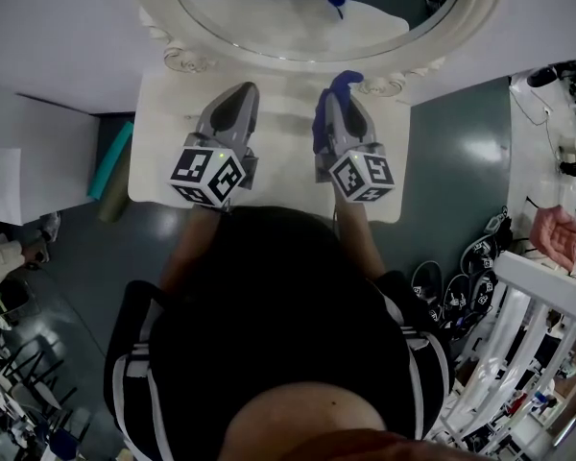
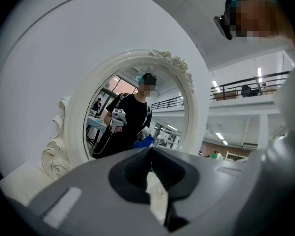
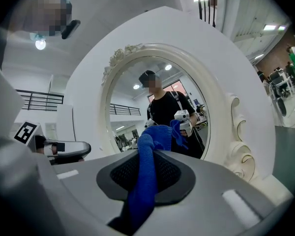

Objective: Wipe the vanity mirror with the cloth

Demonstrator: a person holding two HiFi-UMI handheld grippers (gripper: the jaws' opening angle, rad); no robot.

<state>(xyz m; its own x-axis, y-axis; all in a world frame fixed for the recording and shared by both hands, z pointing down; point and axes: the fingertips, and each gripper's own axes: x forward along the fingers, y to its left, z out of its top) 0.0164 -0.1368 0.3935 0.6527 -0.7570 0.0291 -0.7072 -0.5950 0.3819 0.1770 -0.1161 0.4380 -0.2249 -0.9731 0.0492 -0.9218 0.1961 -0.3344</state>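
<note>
Right claw (image 3: pixel 147 156) is clamped on the blue terry cloth (image 3: pixel 143 181), which sits gripped in the middle of the jaw gap. The cloth's long axis runs along the jaws, back to front. A bunched end sticks out past the tips, pointing at the oval vanity mirror with the white ornate frame (image 3: pixel 221 107)

In the head view, the right claw (image 1: pixel 338 94) has the cloth (image 1: pixel 324 113) draped from the tip down its left side, over the white table top (image 1: pixel 163 113). The cloth end is close to the lower edge of the mirror frame (image 1: pixel 269 60); I can't tell if it touches. The glass is above that, apart from the cloth

Left claw (image 2: pixel 150 152) has its jaws together at the tips with nothing between them. It is also aimed at the mirror frame (image 2: pixel 76 117). In the head view, the left claw (image 1: pixel 242 92) is beside the right one, roughly parallel, tips near the frame base

The glass shows my reflection, holding both claws with the blue cloth
</note>
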